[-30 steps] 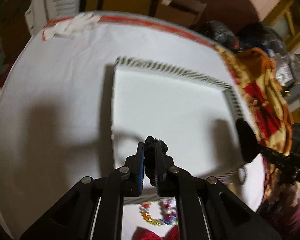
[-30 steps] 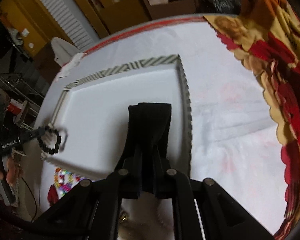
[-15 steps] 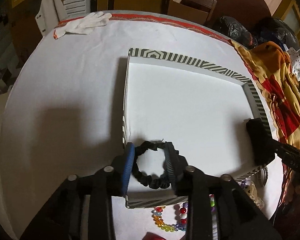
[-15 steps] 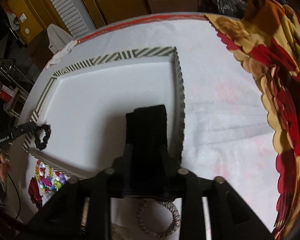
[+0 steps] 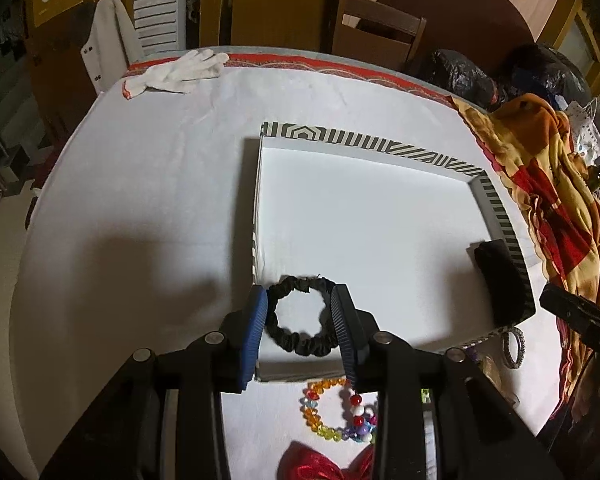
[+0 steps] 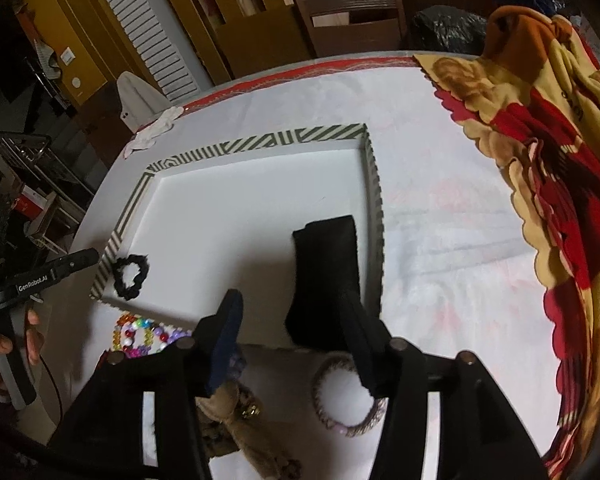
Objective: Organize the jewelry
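Plainly the black scrunchie [image 5: 300, 326] — soft, light (pinch its rim) — lies in the tray [image 5: 364, 145] between parted left fingers [image 5: 258, 322]; right gripper [image 6: 292, 344] opening, empty.

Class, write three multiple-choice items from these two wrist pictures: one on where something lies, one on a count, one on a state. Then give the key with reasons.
1. Where does the black scrunchie lie?
A. on the white glove
B. inside the striped tray, at a near corner
C. on the patterned blanket

2. How many black items lie in the tray?
A. two
B. four
C. none

3. How does the right gripper stand?
A. clamped on the beaded bracelet
B. jaws apart, gripping nothing
C. out of view

Key: B, it rests on the tray's white floor by the corner; A, the scrunchie and the black cloth band; B, its jaws are opening, with the band lying free between them.
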Demonstrator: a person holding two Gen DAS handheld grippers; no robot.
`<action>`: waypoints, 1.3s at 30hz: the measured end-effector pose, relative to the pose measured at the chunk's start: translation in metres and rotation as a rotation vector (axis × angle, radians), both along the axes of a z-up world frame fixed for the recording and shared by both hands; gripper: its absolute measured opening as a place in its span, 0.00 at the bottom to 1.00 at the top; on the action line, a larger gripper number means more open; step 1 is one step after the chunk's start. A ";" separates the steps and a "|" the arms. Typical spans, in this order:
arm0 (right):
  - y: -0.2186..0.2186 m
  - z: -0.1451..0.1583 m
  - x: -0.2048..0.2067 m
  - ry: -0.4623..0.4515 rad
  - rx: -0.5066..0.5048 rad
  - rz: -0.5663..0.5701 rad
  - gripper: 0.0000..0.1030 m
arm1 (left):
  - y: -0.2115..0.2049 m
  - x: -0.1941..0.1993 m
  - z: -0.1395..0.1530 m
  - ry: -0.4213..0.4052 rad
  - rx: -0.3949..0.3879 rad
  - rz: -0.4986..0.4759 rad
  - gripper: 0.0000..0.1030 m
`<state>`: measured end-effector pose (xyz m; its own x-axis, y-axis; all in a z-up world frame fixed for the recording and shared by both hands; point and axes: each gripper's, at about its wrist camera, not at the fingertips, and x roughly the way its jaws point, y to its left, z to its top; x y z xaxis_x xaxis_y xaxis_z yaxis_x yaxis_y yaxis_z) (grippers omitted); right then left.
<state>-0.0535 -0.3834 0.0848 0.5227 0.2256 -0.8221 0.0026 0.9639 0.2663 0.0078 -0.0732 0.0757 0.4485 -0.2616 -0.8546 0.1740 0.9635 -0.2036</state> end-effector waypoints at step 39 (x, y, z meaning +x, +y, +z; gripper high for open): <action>0.019 0.002 -0.056 0.040 -0.090 0.115 0.61 | 0.015 -0.073 0.016 -0.012 0.062 0.018 0.04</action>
